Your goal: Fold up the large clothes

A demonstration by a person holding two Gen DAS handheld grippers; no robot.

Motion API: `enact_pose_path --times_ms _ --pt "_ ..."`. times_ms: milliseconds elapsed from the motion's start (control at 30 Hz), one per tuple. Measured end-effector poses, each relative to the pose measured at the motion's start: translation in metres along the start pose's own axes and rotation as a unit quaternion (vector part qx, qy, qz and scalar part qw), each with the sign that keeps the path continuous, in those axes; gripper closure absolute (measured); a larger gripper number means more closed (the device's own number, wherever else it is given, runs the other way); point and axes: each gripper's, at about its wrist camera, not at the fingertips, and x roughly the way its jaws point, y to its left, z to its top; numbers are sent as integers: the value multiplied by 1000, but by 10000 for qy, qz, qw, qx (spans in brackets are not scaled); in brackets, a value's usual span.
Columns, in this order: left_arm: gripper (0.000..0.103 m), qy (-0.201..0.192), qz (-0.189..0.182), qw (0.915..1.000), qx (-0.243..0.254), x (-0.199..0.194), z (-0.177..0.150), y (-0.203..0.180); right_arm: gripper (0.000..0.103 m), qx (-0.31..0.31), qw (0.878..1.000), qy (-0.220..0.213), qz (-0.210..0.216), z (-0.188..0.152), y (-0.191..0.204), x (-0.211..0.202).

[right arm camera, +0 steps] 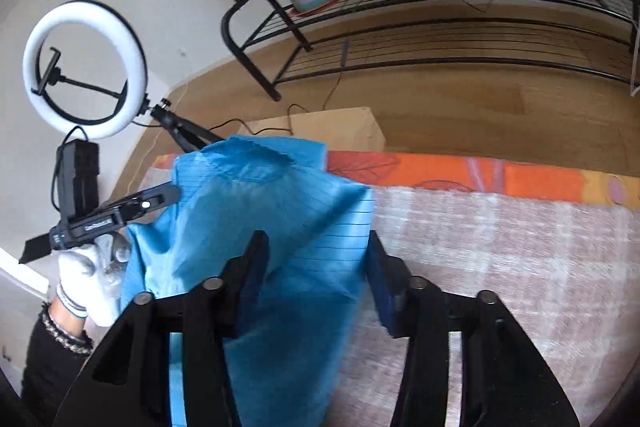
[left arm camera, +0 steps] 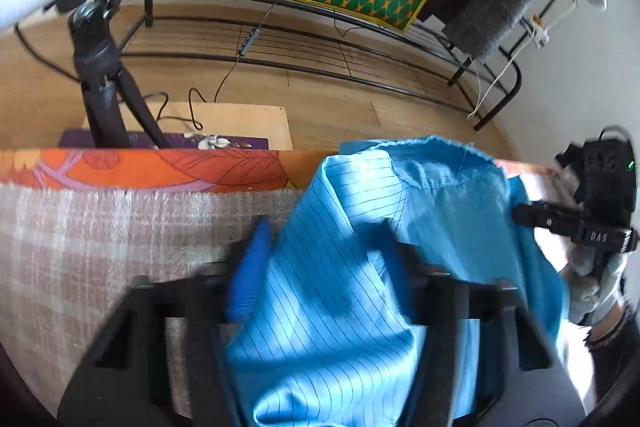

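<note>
Fold step in hand: left hand-held gripper (left arm camera: 320, 267) and right hand-held gripper (right arm camera: 316, 267) each hold the pinstriped light-blue garment (left arm camera: 340, 227) between part-closed jaws, clamping unconfirmed; the next move calls for laying it on the checked blanket (right arm camera: 500, 247).

A bed or table, covered by a pale checked blanket (left arm camera: 100, 239), carries the work. An orange leaf-print sheet (left arm camera: 160, 169) shows along the blanket's far edge. The blue pinstriped garment (left arm camera: 332, 291) lies bunched on the blanket, its top reaching past that orange edge.
</note>
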Motion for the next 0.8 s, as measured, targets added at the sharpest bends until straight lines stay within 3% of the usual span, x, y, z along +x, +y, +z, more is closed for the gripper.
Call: enact_pose_path --times_ms 33,133,300,500,800 --pt "98 37 51 10000 68 1 -1 -2 89 -90 10000 28 -29 0 4 2" --pt "101 -200 182 9992 284 -8 -6 -8 97 -299 9994 -43 -144 -1 17 3" --pt "103 -567 257 9976 313 -41 -9 -15 99 -504 9979 -353 -198 2 36 -19" --pt "103 -935 316 9943 392 -108 -16 -36 101 -771 9942 -687 -283 2 75 -60" --pt "103 -1260 275 9902 532 -211 -60 -88 101 -1219 9870 -1006 -275 -32 148 -134"
